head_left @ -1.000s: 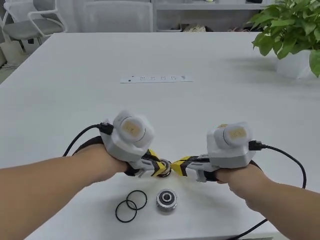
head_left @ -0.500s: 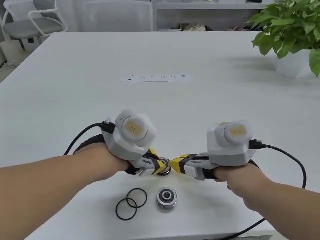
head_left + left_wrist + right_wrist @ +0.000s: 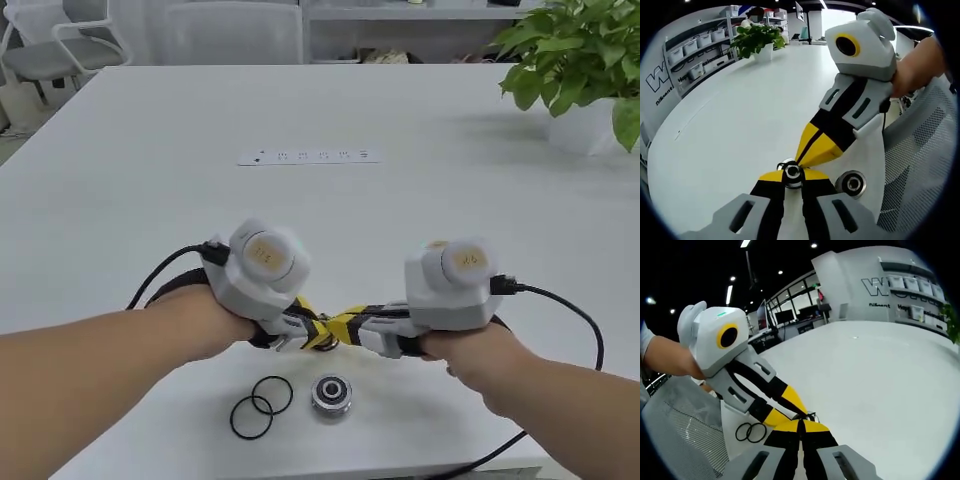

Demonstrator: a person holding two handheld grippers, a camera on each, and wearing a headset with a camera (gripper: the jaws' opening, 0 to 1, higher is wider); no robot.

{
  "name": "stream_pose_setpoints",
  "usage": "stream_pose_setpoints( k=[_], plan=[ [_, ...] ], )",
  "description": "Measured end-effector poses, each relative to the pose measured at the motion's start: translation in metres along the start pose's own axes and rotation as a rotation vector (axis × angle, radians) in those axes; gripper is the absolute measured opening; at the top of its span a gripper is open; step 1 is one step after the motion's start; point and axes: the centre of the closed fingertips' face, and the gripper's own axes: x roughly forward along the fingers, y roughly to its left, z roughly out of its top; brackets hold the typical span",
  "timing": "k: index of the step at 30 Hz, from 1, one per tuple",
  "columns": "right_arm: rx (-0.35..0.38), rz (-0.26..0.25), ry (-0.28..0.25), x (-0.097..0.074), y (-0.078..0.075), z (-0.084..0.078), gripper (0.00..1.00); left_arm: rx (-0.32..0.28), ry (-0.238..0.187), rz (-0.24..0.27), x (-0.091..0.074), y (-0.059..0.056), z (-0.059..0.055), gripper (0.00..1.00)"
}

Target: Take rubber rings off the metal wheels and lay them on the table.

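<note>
Over table, L gripper clamps wheel, R gripper closed at it

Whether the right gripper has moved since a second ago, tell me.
Yes. The right gripper has edged left toward the left gripper, judged against the loose wheel.

Far ahead of the right gripper, large dark lettering on the white wall begins "W"; the small line beneath is too fine to read. Left of the left gripper, a wall shows "W".
</note>
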Motion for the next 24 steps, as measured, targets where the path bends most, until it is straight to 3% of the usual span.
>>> stream_pose_setpoints(
  k=[12,18,24],
  plan=[
    [0.025,-0.015,-0.017,-0.003,-0.006,-0.001,0.00,0.023,-0.004,0.006,-0.001,-0.001,0.002,0.08],
    [0.051,-0.009,-0.030,-0.004,-0.004,0.002,0.00,0.006,0.002,-0.010,-0.004,-0.002,0.000,0.10],
    [0.075,-0.003,-0.044,-0.006,-0.003,0.005,0.00,0.006,-0.031,-0.035,-0.012,-0.007,0.007,0.14]
  ],
)
